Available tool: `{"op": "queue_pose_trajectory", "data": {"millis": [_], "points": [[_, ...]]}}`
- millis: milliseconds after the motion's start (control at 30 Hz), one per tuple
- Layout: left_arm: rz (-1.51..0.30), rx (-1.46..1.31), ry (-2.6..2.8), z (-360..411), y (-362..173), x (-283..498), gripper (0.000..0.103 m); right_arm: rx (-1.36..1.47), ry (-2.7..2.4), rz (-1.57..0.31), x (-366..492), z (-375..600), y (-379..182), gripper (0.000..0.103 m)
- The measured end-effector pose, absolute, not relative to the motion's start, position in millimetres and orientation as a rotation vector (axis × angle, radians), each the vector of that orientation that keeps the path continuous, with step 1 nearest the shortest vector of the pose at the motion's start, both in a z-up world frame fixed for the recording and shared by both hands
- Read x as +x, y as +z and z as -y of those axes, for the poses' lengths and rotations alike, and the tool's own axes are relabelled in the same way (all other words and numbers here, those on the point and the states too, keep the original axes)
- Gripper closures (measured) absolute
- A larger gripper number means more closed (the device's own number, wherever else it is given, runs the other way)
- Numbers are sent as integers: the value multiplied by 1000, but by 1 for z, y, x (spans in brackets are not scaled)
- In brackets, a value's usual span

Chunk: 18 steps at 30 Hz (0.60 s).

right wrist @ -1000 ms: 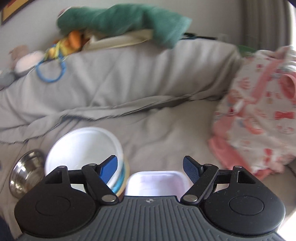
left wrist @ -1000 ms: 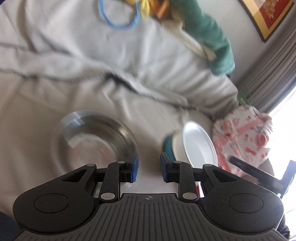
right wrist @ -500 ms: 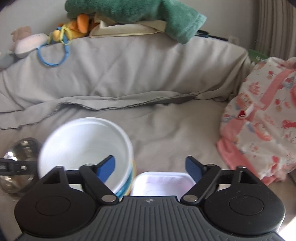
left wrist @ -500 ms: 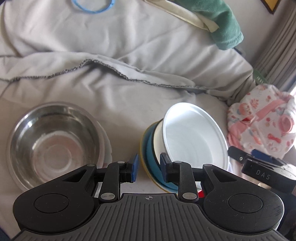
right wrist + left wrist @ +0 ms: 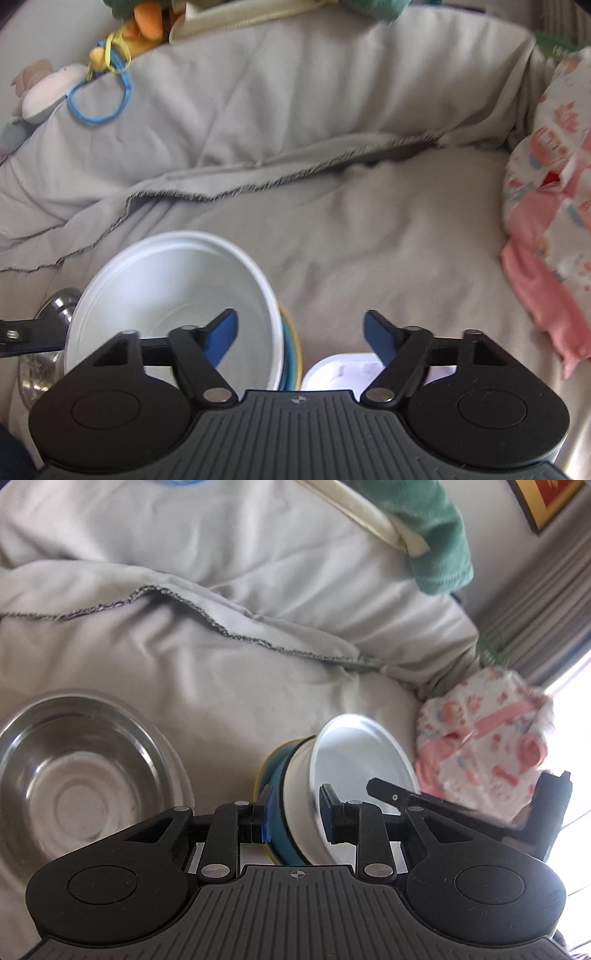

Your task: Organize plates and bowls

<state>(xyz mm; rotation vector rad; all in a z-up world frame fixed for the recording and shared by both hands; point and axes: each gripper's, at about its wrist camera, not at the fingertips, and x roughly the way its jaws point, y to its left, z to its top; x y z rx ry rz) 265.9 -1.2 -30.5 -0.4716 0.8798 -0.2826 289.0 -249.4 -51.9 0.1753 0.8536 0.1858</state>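
A stack of nested bowls, white (image 5: 360,749) inside blue and yellow ones (image 5: 275,775), is tilted on the grey bedding. My left gripper (image 5: 295,821) straddles the stack's near rim, one pad outside the blue bowl, one inside the white bowl, shut on it. A steel bowl (image 5: 74,779) sits to the left. In the right wrist view the white bowl (image 5: 173,295) is at lower left, and my right gripper (image 5: 299,334) is open, its left finger (image 5: 221,332) over the bowl's inside. A white rectangular container (image 5: 343,371) lies below it.
Grey blanket (image 5: 332,229) covers the surface, with a raised cushion behind. A pink patterned cloth bundle (image 5: 546,192) lies at right. Toys and a blue ring (image 5: 99,96) sit at back left, a green towel (image 5: 436,546) on the cushion top. The steel bowl's edge (image 5: 55,306) shows at left.
My left gripper has closed in on the stack's rim, which now sits between its pads, and the stack has tilted more. The right gripper has moved closer over the white bowl.
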Motion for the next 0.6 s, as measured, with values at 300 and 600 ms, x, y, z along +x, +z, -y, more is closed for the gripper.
{"op": "queue_pose_trajectory", "data": {"millis": [300,600], "points": [[-900,-438,-260,-12,-35,258,57,163,175,-787,283,247,-44,38],[-842,-457,-3,-122,-36,224,57,294,393,-710,219,215,23,38]]}}
